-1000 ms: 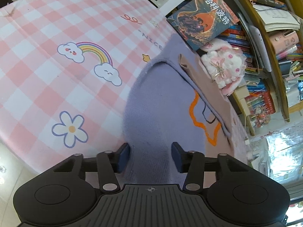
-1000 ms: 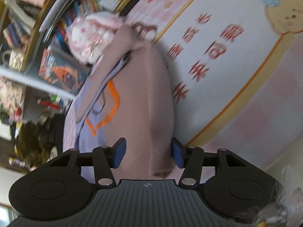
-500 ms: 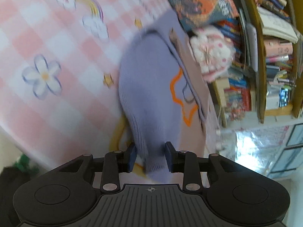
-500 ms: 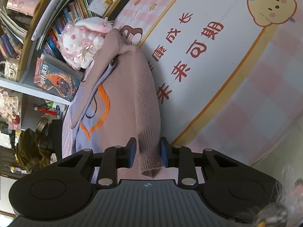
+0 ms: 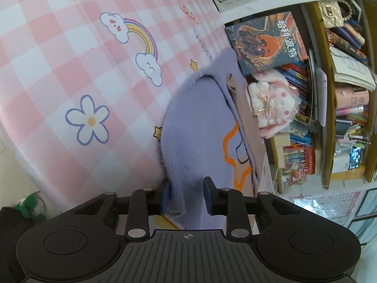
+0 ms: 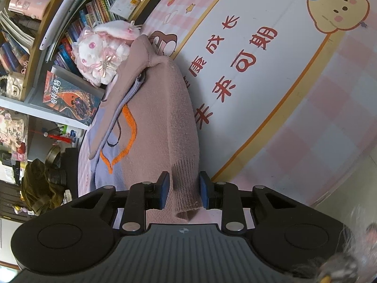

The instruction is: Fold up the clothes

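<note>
Left wrist: claw [image 5: 186, 195] level, straddling lavender sleeve [image 5: 195, 127]

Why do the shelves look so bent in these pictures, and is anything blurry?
Left wrist view: the fisheye lens bows the white shelf and checked tablecloth; the purple sleeve is sharp, lighting soft and even. Right wrist view: the same curving bends the bookshelf; the pink sleeve is crisp, only a fuzzy object in the bottom right corner is smeared.
</note>
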